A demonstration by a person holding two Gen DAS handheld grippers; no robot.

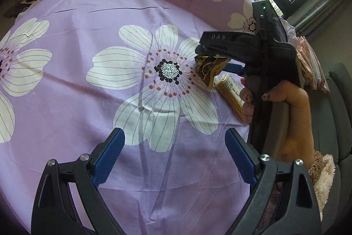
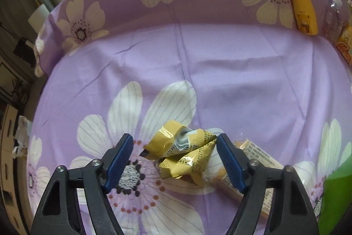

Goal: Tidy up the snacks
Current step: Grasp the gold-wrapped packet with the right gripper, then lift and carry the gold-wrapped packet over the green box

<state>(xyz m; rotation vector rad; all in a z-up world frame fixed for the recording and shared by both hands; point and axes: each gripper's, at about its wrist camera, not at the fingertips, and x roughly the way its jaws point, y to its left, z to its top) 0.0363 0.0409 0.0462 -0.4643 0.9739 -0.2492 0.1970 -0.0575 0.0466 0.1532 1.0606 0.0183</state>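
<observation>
Straddling yellow snack packets (image 2: 184, 153), right tool (image 2: 175, 160)

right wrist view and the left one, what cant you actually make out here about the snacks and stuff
- Print on the yellow snack packets: too small and crumpled to read, right wrist view.
- Wafer pack: partly behind the right gripper finger there; in the left wrist view the hand covers its end.
- Clear bottle and orange carton: cut off by the fisheye edge.
- Green object: blurred, cut off, unidentifiable.
</observation>
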